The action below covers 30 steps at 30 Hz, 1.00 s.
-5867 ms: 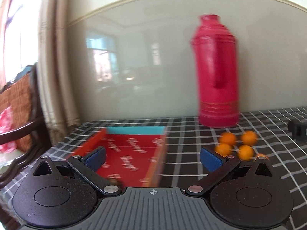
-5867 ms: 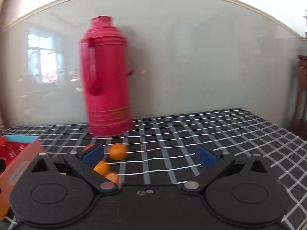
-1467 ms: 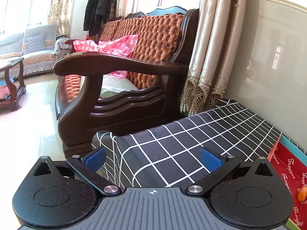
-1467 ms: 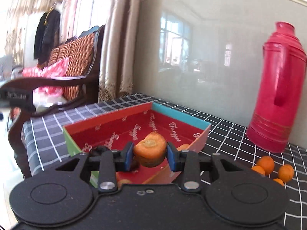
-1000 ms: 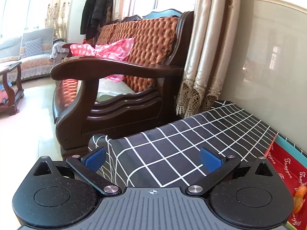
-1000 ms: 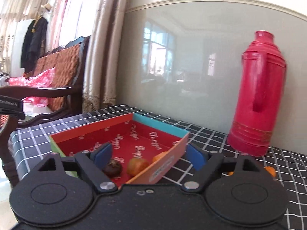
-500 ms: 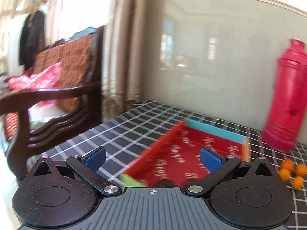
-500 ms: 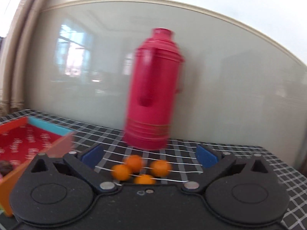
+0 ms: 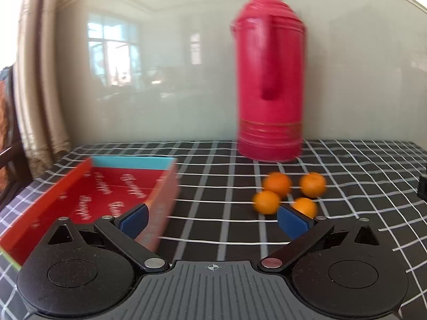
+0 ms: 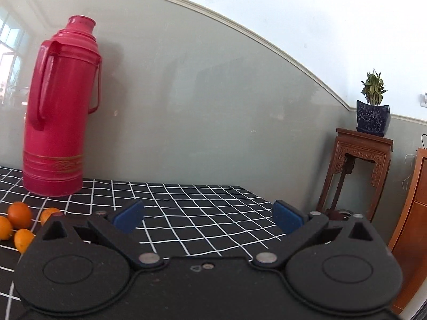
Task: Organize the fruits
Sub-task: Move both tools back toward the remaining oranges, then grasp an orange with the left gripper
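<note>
Several small oranges [image 9: 277,184] lie loose on the black checked tablecloth [image 9: 213,176], in front of a red thermos [image 9: 269,80]. Left of them stands an open red box [image 9: 106,194] with a blue far wall; what it holds is hidden behind my fingers. My left gripper [image 9: 212,220] is open and empty, its right fingertip just short of the nearest orange. In the right wrist view the oranges [image 10: 18,214] sit at the far left. My right gripper [image 10: 208,216] is open and empty, pointing over bare cloth to the right of them.
The thermos [image 10: 58,106] stands against the grey wall panel. Beyond the table's right end are a carved wooden stand [image 10: 357,165] with a potted plant [image 10: 372,117] and a wooden cabinet [image 10: 416,213]. A dark object [image 9: 423,189] shows at the right edge of the left view.
My right gripper opened and let the orange go over the red box, then swung right past the thermos. My left gripper swung right from the armchair to face the box and oranges.
</note>
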Motion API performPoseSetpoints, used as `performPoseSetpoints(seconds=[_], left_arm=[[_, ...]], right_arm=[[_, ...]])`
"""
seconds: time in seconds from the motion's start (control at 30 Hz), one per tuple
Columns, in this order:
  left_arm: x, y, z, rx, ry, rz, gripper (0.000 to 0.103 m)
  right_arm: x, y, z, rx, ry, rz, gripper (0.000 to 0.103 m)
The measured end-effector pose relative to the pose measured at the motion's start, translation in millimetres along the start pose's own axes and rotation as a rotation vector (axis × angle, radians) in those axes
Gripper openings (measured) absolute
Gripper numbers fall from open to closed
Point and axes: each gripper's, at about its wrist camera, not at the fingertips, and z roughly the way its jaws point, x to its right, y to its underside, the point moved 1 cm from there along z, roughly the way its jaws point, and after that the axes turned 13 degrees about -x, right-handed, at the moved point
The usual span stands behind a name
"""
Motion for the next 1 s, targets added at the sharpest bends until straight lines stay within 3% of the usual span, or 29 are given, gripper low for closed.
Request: performPoseSetpoints(seconds=[0.1,0.23,0.57,0.67,0.73,1.0], left_arm=[[30.0,-1.8,8.9,0.001,0.033,0.068,0.102],[63.0,-7.0,19.6,-0.018,0.091,0.151,0.084],[87.5,-18.1,64.3,-0.13,0.141,0.096,0.066],[88.7,-17.4,74.6,-0.167,0.164,0.081,0.043],[89.1,-16.8,77.3,-0.167,0.17,0.066,0.034],[89.9,-15.3,69.6,-0.117,0.144,0.076,0.032]], right_arm=[[5.0,1.0,8.2,-0.028,-0.014,0.007,0.097],[6.7,-0.6,13.7,-0.049,-0.052,0.02,0.097],[20.7,-2.7,16.0,-0.059,-0.037,0.052,0.097],[21.4,-2.4,20.8,-0.081,-0.052,0.054,0.097],[21.2,-2.5,22.5,-0.087,-0.052,0.051,0.097],[23.7,-4.1,24.5,-0.098,-0.061,0.061,0.097]])
